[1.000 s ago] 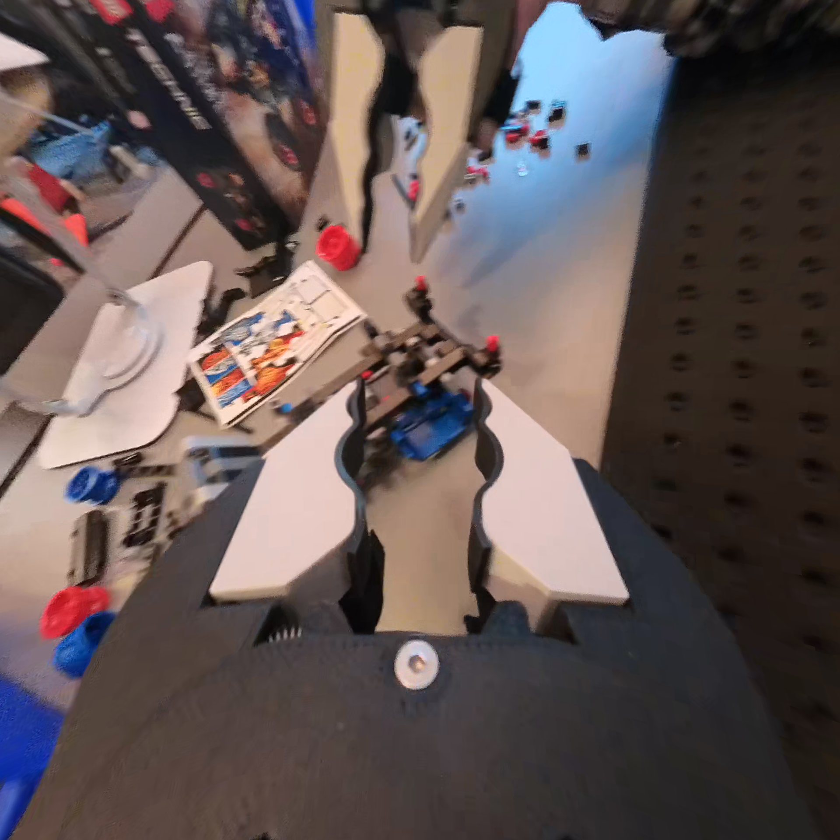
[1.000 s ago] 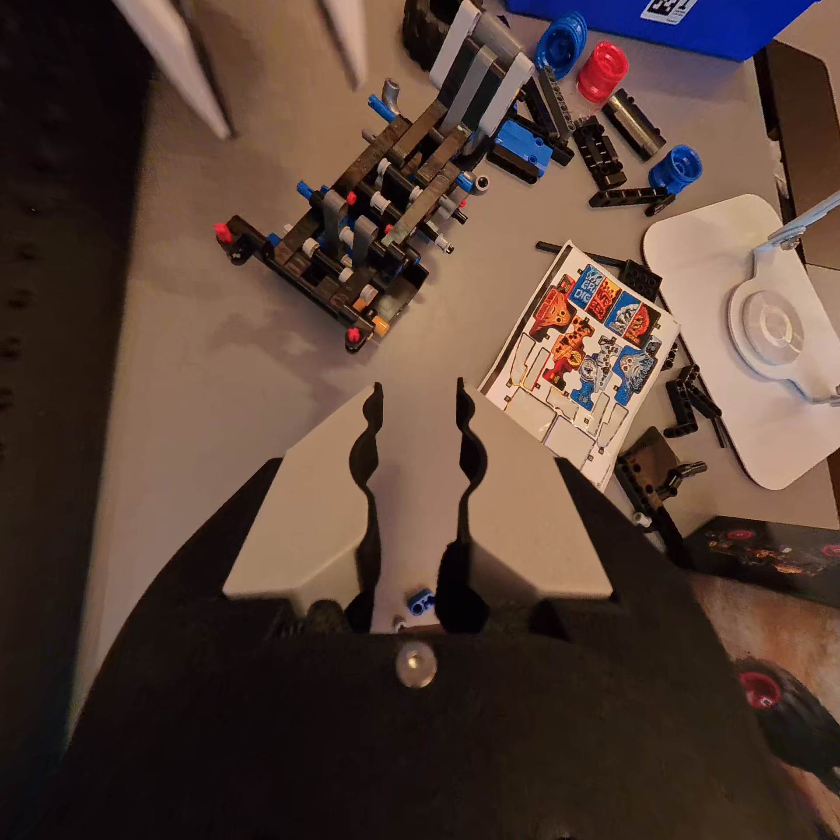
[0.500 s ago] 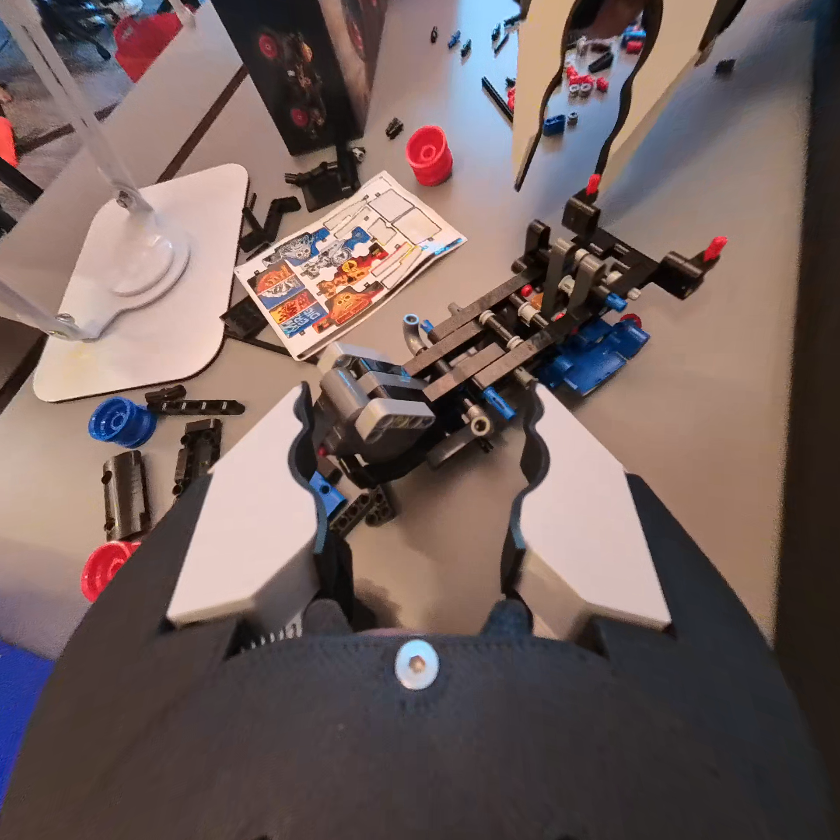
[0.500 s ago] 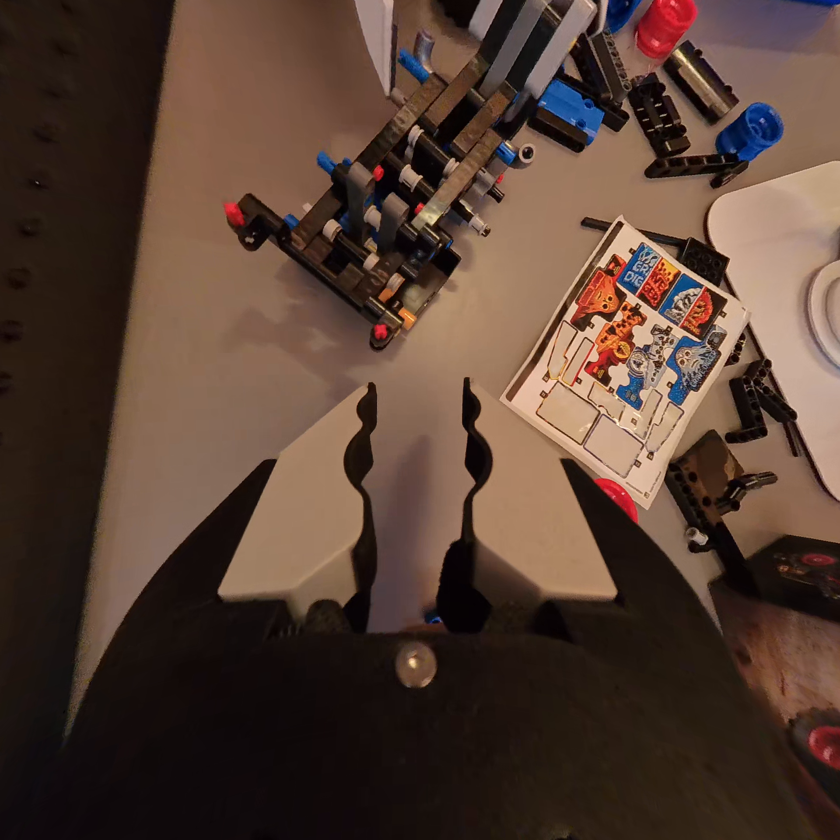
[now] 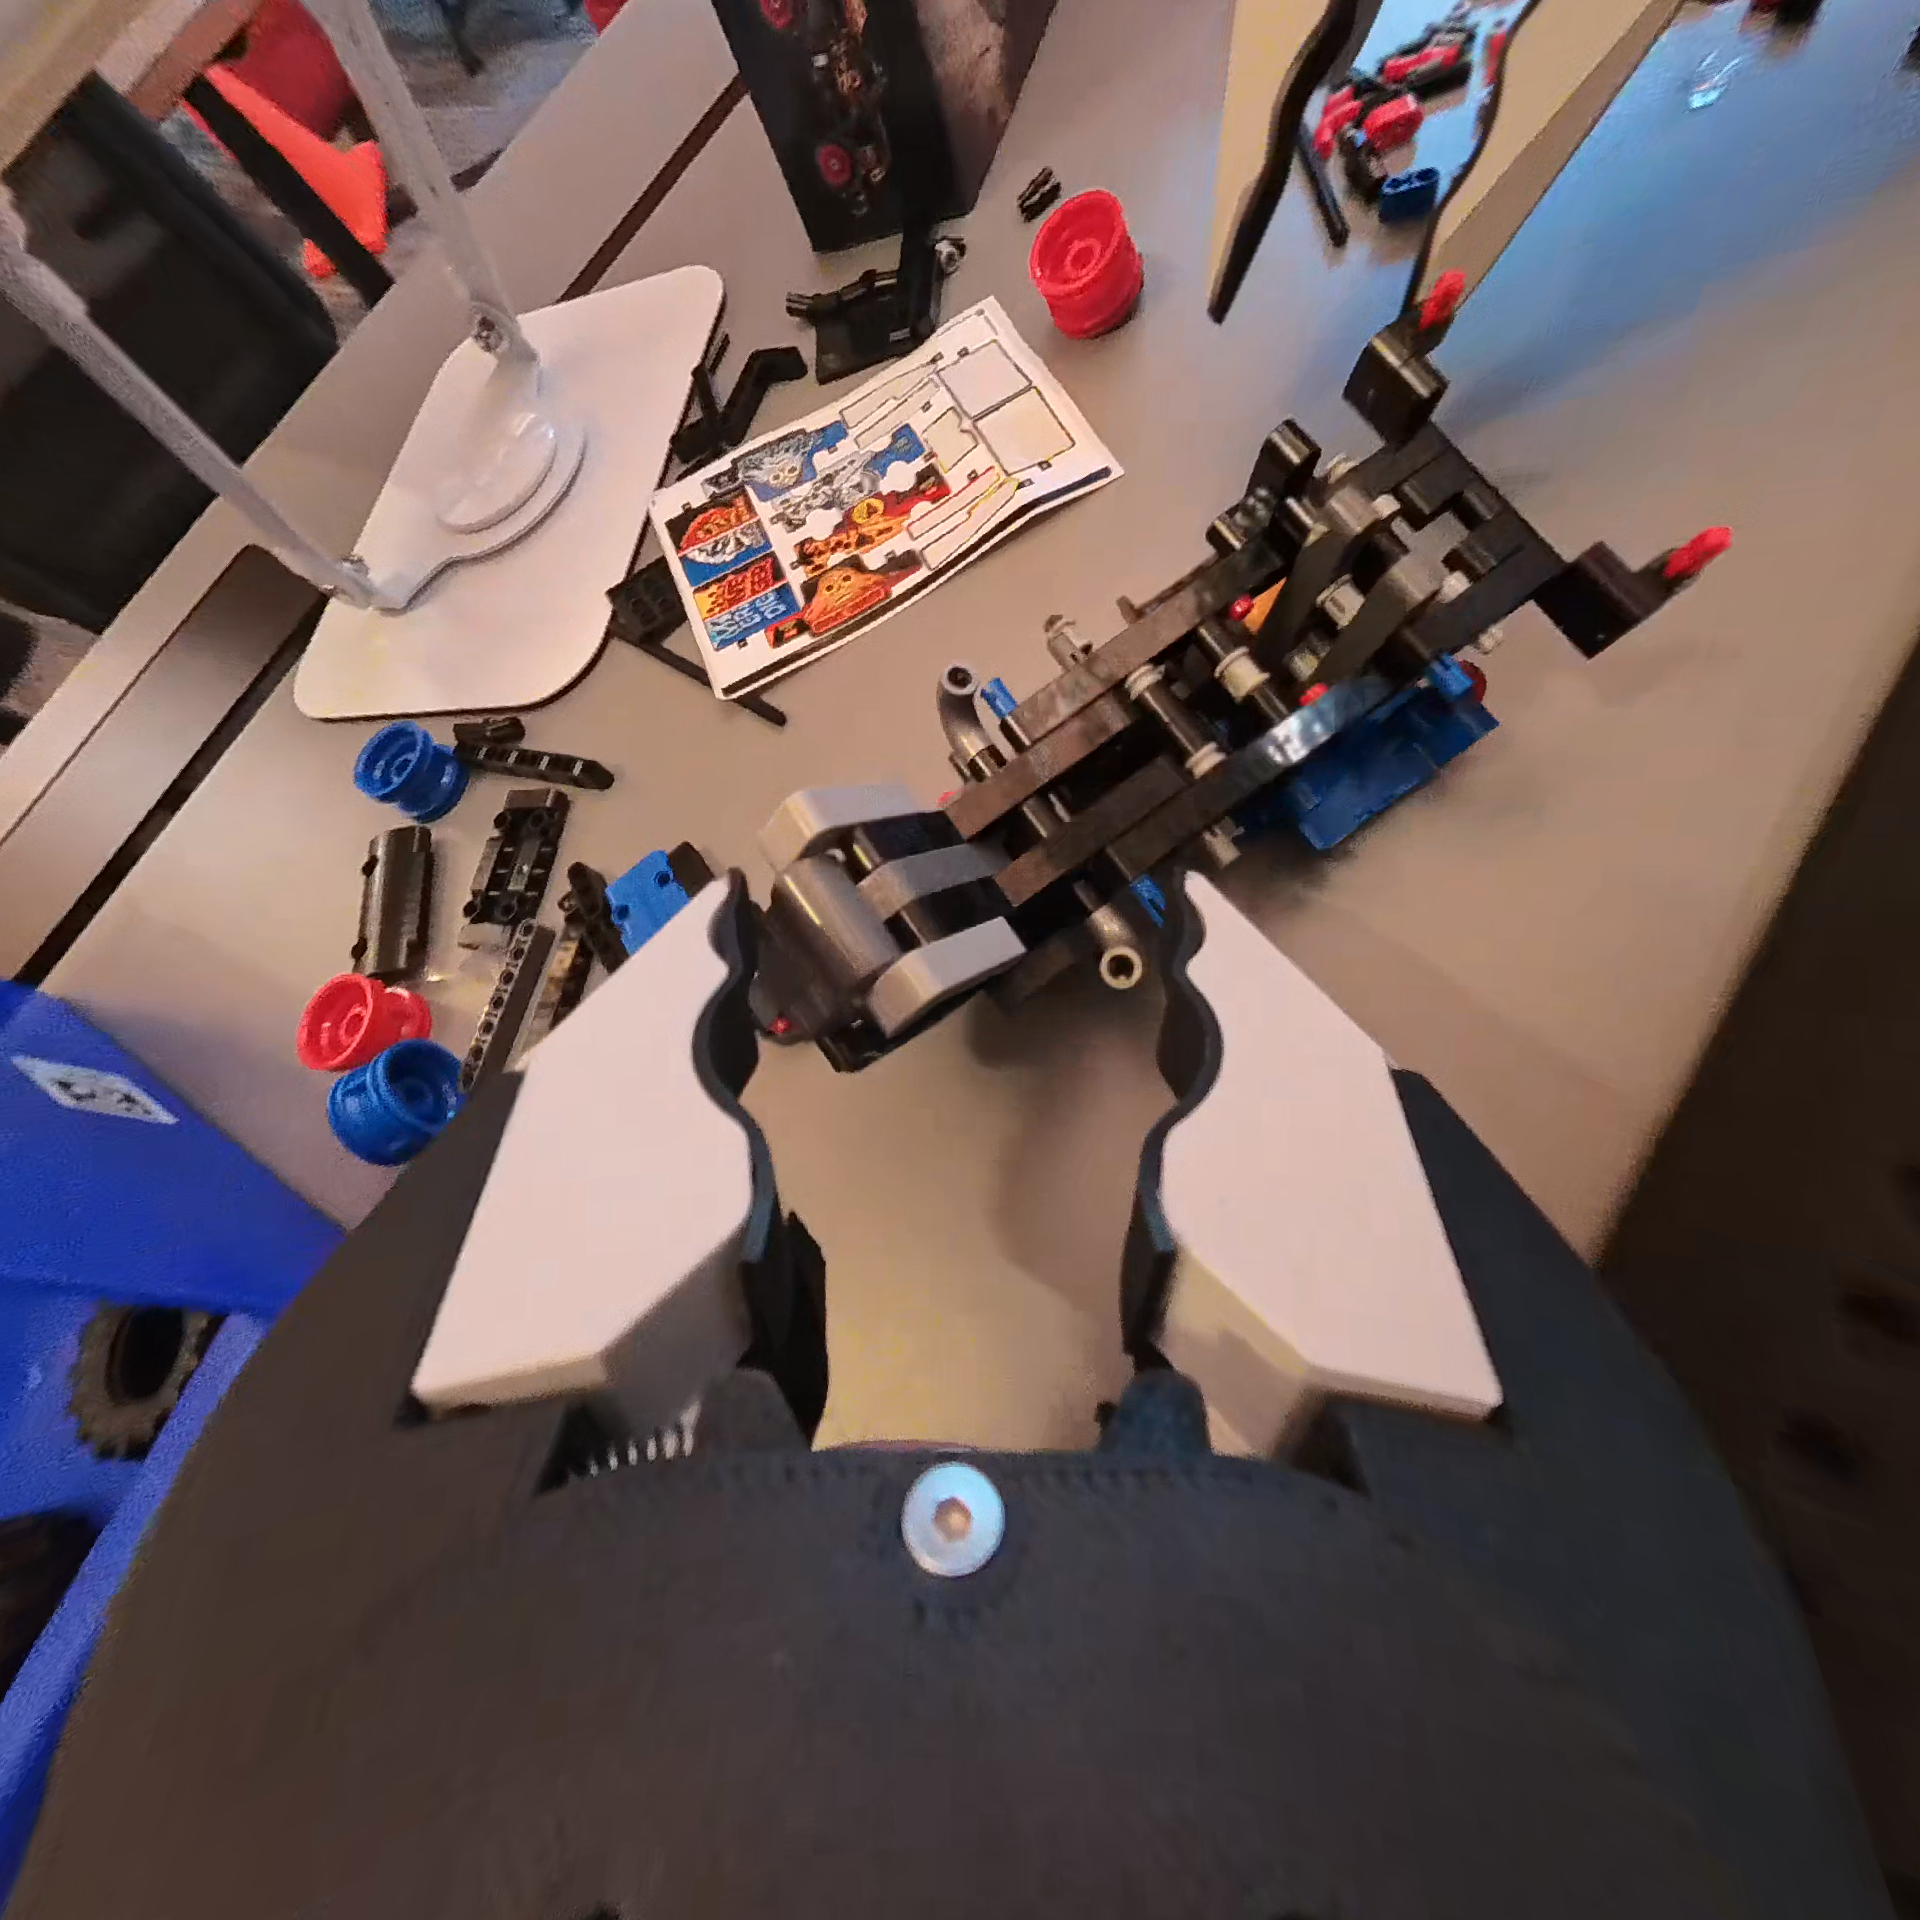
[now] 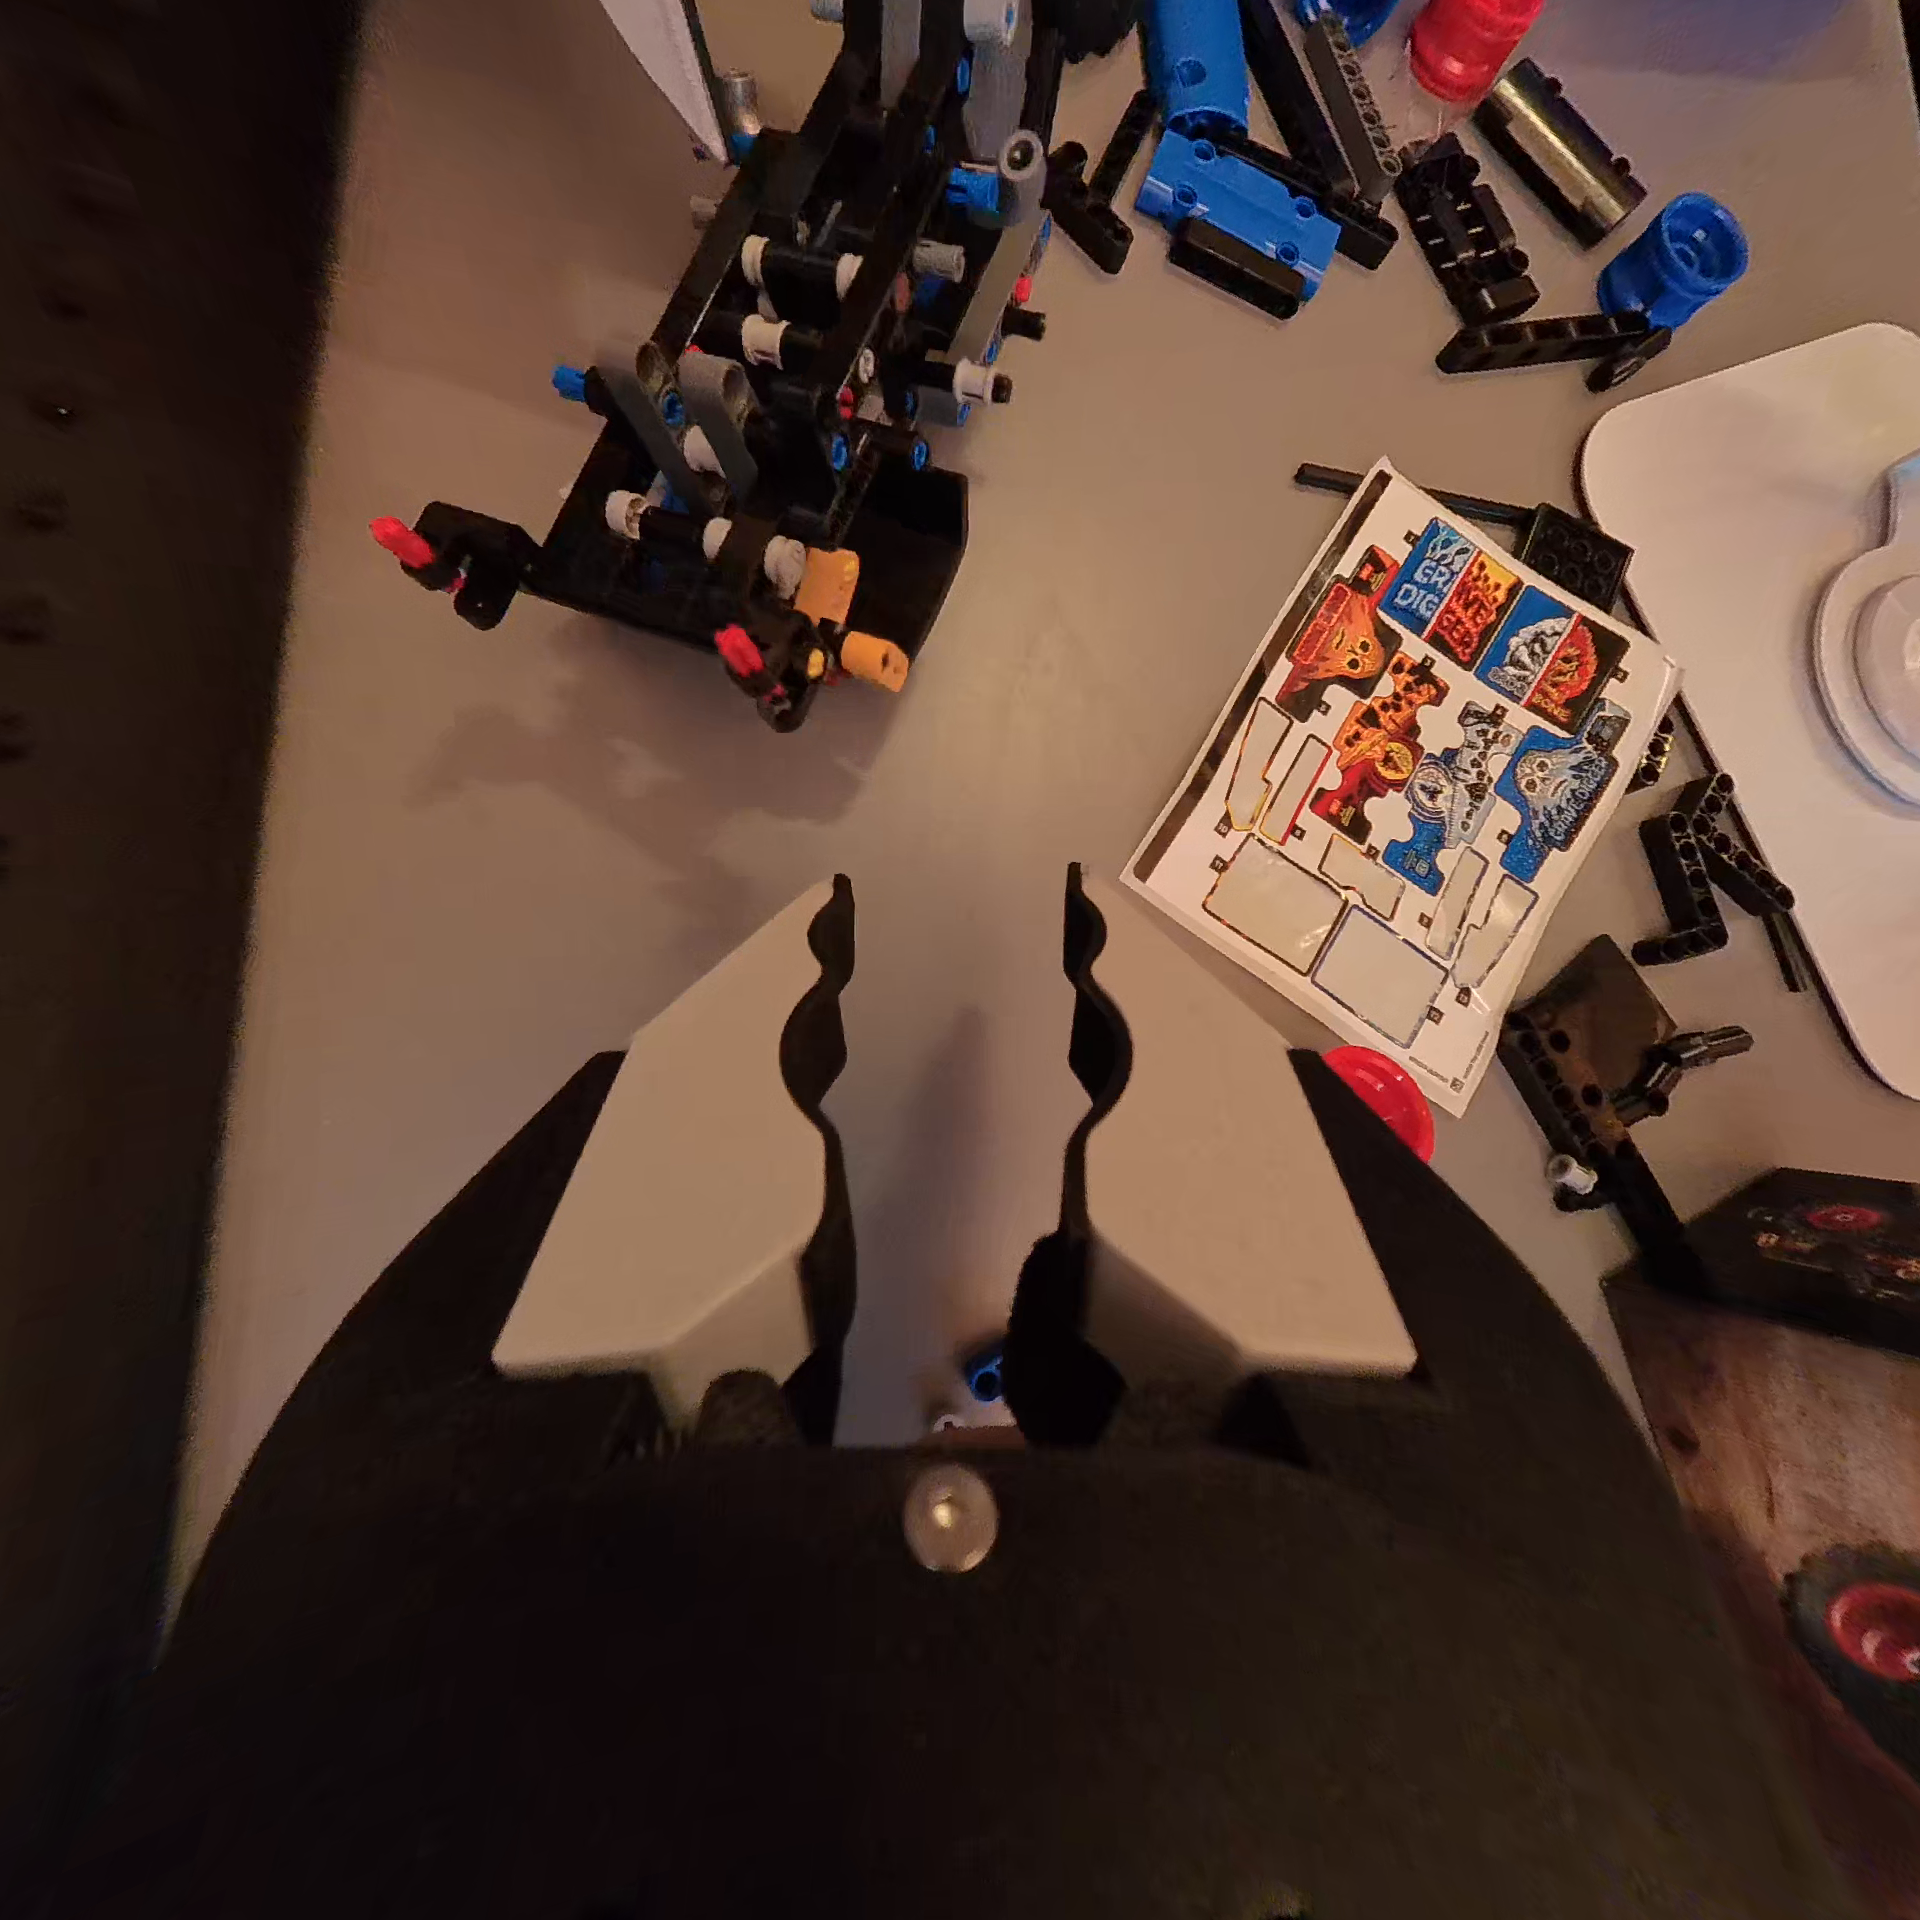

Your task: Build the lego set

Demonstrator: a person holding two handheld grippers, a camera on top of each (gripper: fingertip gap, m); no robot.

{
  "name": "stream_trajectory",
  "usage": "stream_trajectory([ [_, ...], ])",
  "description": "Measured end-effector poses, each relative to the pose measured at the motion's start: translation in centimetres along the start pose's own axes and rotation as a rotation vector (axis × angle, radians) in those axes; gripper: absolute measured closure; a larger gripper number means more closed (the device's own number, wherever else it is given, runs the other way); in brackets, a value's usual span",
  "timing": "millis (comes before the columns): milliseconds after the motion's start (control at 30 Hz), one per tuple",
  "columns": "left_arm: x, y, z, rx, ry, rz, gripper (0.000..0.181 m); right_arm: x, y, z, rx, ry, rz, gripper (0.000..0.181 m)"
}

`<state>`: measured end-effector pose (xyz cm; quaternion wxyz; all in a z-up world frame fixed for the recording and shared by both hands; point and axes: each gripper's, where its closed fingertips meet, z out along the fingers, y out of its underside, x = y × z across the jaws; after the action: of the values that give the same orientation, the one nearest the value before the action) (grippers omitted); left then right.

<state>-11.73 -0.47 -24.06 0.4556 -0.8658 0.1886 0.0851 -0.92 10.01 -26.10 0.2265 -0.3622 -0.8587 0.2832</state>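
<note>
**Open left gripper poised at the near end of a half-built Lego chassis**

The left gripper (image 5: 956,935) hangs wide open and holds nothing. Its two pale fingers reach either side of the grey end of a partly built Lego chassis (image 5: 1195,748), close to it; whether they touch cannot be told. The chassis is a long frame of black beams with grey pieces, blue parts underneath and small red pins at its far corners. It rests on the grey table (image 5: 1039,1143). Its long axis runs away from the left gripper, forward and to the right.

The right gripper (image 6: 956,894) is also open, less widely, and empty. It hovers over bare table, apart from the chassis's far end, which lies ahead and to its left. The left gripper is clearly the nearer one, so a grasp of the grey end looks like the likely next step.

Left of the left gripper lie loose parts: blue and red wheel hubs (image 5: 379,1101), black beams, and a blue bin (image 5: 125,1195). A sticker sheet (image 5: 883,551) lies ahead of it, left of the chassis.
</note>
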Motion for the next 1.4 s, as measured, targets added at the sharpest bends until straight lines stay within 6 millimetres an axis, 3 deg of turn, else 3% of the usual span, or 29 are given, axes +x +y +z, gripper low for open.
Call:
stream_trajectory([
  [400, -1.2, -0.7, 0.8, -0.041, -0.129, -0.162, 0.111, 0.4, 0.4, 0.0, -0.003, 0.011, 0.020, 0.142],
  [667, 0.9, -1.6, 0.1, -0.025, -0.022, -0.233, 0.104, 1.1, 0.8, -0.3, 0.001, 0.030, 0.042, 0.142],
  [767, 2.0, -1.8, -0.3, -0.026, 0.019, -0.160, 0.104, 1.3, 0.9, -0.4, 0.003, 0.037, 0.050, 0.142],
  [1033, 2.0, -1.1, 0.0, -0.009, 0.057, -0.150, 0.108, 1.6, 1.0, -0.4, 0.001, 0.047, 0.052, 0.142],
  [1400, 5.0, -1.8, -1.0, 0.000, 0.140, -0.105, 0.109, 1.4, 1.4, 1.1, -0.036, 0.052, 0.051, 0.140],
])
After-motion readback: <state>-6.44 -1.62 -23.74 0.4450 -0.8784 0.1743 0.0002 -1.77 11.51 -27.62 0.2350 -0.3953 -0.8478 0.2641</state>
